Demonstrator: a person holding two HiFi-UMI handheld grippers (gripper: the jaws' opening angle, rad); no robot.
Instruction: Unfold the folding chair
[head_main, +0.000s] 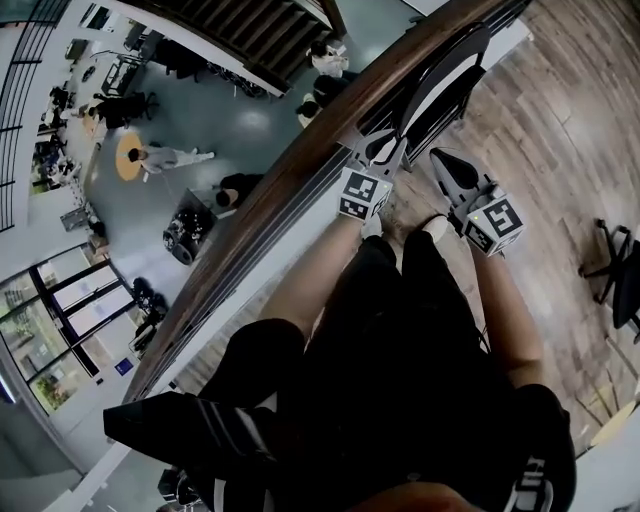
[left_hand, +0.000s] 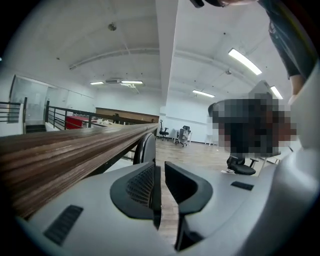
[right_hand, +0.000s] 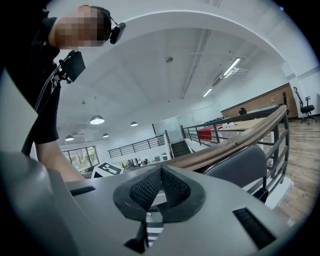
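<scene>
The black folding chair (head_main: 445, 80) stands folded flat against the railing at the top of the head view. Its rounded back shows past the jaws in the left gripper view (left_hand: 144, 147) and in the right gripper view (right_hand: 240, 162). My left gripper (head_main: 385, 152) is just short of the chair's near edge, beside the handrail. Its jaws (left_hand: 161, 167) stand a narrow gap apart with nothing between them. My right gripper (head_main: 447, 163) hovers to the right of it, also short of the chair, jaws (right_hand: 160, 170) shut and empty. Neither gripper touches the chair.
A wooden handrail (head_main: 300, 160) on dark metal bars runs diagonally, with a drop to a lower floor beyond it at the left. Wood plank flooring (head_main: 560, 120) lies to the right. A black office chair (head_main: 620, 270) stands at the right edge, also seen in the left gripper view (left_hand: 240, 165).
</scene>
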